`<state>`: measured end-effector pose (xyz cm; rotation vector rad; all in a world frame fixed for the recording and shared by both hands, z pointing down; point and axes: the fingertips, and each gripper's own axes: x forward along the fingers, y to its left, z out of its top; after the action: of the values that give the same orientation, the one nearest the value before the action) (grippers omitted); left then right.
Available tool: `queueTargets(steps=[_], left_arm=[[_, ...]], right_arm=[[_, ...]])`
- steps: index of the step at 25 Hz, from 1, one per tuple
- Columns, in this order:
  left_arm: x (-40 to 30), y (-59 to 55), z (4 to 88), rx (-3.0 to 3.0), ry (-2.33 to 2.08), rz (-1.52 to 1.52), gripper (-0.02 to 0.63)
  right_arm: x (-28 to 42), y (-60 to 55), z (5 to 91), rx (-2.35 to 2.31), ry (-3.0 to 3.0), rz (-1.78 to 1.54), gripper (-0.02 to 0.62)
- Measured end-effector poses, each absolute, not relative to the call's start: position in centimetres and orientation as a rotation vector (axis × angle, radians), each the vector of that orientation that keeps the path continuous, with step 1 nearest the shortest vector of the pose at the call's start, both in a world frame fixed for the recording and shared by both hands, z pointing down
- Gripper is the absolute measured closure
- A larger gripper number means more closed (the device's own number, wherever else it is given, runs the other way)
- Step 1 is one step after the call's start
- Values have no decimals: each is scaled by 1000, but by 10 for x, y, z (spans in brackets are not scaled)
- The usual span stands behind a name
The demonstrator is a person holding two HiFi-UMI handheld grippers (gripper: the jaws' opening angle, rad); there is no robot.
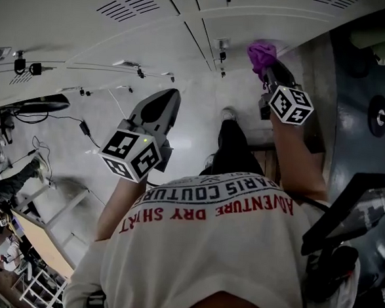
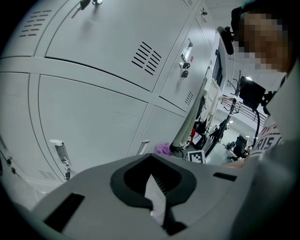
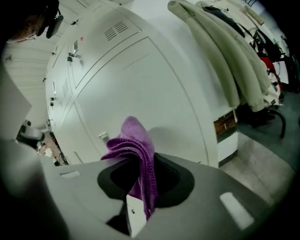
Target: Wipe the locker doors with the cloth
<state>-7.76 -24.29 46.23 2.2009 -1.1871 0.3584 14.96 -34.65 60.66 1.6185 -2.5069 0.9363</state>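
At the left, the left hand-held gripper (image 1: pixel 161 106) is held empty, jaws together, near the locker doors (image 1: pixel 155 35). At the right, the purple cloth (image 1: pixel 260 53) is pinched in the right hand-held gripper (image 1: pixel 269 68), close to a door. It could be dragged loose if snagged on a latch (image 1: pixel 222 53). Whether cloth and door touch cannot be made out.

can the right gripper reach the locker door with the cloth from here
Probably yes. The right gripper is shut on the cloth, which sticks out toward the locker door just ahead, with nothing between them. Whether it touches the door yet is unclear.
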Motion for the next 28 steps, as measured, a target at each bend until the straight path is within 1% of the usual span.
queueTargets(steps=[5,10,21,25,28], left_arm=[[-89,-240,464,2182,-1220,350,606],[-106,-235,473,2149,-1255,348,606],[-123,-235,495,2084,-1290,342,606],[-126,-237,501,2071,-1299,347,606],[-125,-237,502,2070,-1298,351,606]], right_arm=[[70,-321,618,1355,-2591,923,518],[26,-310,654,1250,-2548,964,518],[-7,-340,708,1242,-2432,980,518],[-5,-352,717,1267,-2415,998,518],[0,-362,719,1250,-2413,943,518]])
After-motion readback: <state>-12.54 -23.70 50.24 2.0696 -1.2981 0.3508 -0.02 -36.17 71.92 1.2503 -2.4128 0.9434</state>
